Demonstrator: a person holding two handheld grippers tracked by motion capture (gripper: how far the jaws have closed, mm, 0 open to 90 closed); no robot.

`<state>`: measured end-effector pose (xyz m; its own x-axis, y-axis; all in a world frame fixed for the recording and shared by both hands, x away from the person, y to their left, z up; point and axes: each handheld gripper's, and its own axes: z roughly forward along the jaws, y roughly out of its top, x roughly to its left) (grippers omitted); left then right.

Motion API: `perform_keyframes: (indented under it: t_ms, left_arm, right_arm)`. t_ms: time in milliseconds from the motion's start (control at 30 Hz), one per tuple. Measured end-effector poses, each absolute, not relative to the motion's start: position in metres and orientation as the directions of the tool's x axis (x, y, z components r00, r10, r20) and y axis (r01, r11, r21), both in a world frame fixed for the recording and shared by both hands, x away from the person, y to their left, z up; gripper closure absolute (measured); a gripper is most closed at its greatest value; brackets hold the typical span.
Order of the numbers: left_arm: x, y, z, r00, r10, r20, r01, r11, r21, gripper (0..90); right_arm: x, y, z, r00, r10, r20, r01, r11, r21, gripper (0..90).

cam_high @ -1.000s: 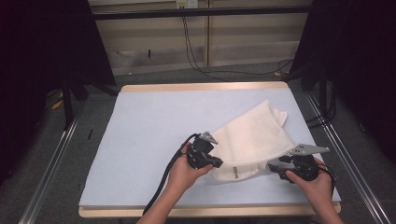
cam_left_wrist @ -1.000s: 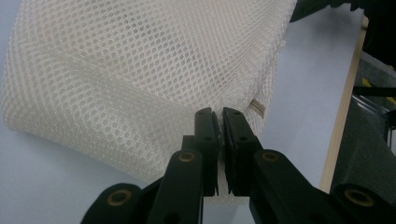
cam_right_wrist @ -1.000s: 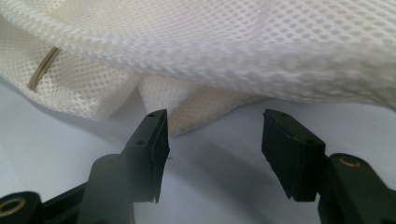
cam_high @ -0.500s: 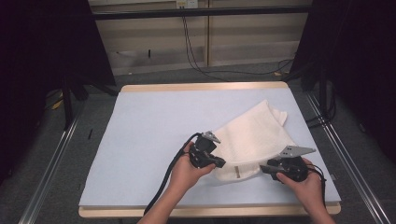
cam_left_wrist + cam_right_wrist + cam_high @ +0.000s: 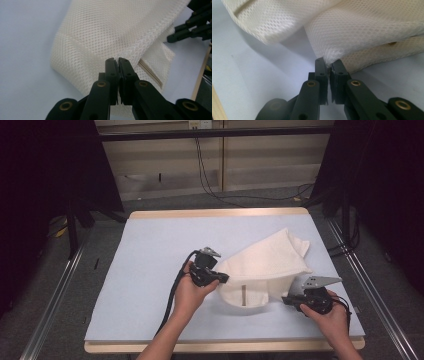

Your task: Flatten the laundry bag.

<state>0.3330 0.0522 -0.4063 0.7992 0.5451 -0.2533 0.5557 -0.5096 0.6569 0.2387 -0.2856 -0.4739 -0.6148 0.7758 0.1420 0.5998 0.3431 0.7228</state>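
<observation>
Both grippers on the mesh bag now

Right gripper (image 5: 289, 300) just pinched the mesh bag (image 5: 265, 265) corner; left gripper (image 5: 223, 278) is clamped on its edge. Ready to lift.

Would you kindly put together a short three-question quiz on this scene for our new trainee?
1. True or false: the left hand-held gripper is shut on the mesh bag.
2. What covers the table? A) blue mat B) green cloth C) bare metal
3. What have the right hand-held gripper's jaws just been doing?

Key:
1. True.
2. A.
3. Closing; they now pinch an edge of the mesh bag.
</observation>
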Motion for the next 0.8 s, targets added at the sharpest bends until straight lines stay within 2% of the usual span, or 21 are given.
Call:
perform_keyframes:
  t_ms: [333,800]
  left_arm:
    - [0.361,0.087,-0.401,0.723,0.637,-0.268,0.615,-0.417,0.669,87.3]
    - [0.378,0.107,-0.397,0.658,0.701,-0.276,0.657,-0.355,0.665,87.3]
  right_arm:
    - [0.238,-0.287,-0.472,-0.621,0.769,0.151,0.601,0.343,0.722,85.0]
    - [0.238,-0.293,-0.468,-0.62,0.771,0.147,0.596,0.34,0.728,85.1]
